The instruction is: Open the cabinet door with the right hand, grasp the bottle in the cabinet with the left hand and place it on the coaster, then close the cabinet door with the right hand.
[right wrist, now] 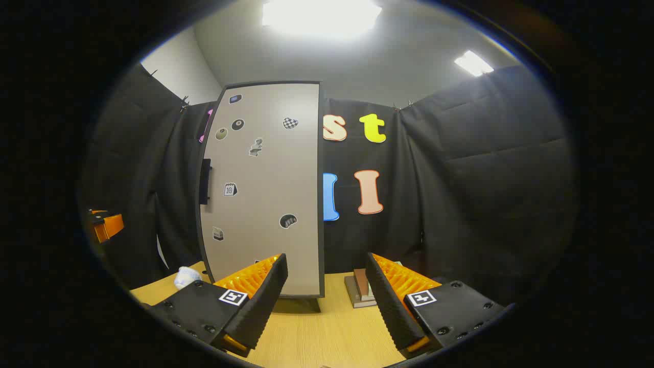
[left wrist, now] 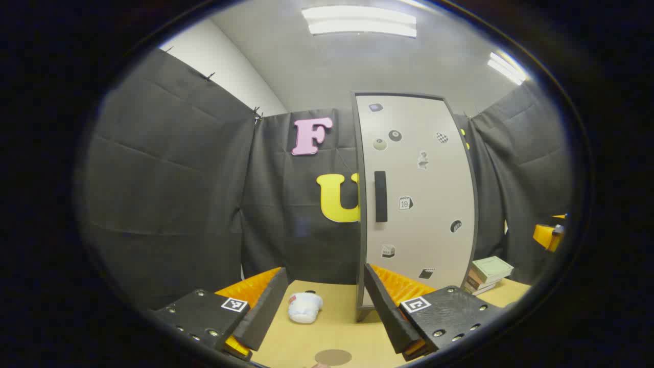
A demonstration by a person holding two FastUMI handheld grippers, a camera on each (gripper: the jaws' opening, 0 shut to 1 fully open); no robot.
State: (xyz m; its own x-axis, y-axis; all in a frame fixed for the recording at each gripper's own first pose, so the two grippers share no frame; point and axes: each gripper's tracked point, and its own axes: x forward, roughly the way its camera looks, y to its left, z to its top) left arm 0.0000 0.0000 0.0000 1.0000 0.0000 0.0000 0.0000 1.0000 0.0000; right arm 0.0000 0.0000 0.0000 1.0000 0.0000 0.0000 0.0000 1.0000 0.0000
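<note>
A tall grey cabinet (left wrist: 416, 199) stands on the wooden table with its door closed; a dark vertical handle (left wrist: 380, 196) sits near the door's left edge, and stickers dot the door. In the right gripper view the same cabinet (right wrist: 263, 189) rises ahead-left, with its handle (right wrist: 205, 181) on the far left side. A round brown coaster (left wrist: 332, 357) lies on the table close in front of my left gripper (left wrist: 327, 299), which is open and holds nothing. My right gripper (right wrist: 326, 286) is open too, short of the cabinet. The bottle is hidden.
A small white plush toy (left wrist: 304, 306) lies on the table (left wrist: 332, 332) left of the cabinet, also seen in the right gripper view (right wrist: 186, 277). A stack of books (left wrist: 488, 273) rests right of the cabinet, near my right gripper (right wrist: 360, 291). Black cloth walls surround the table.
</note>
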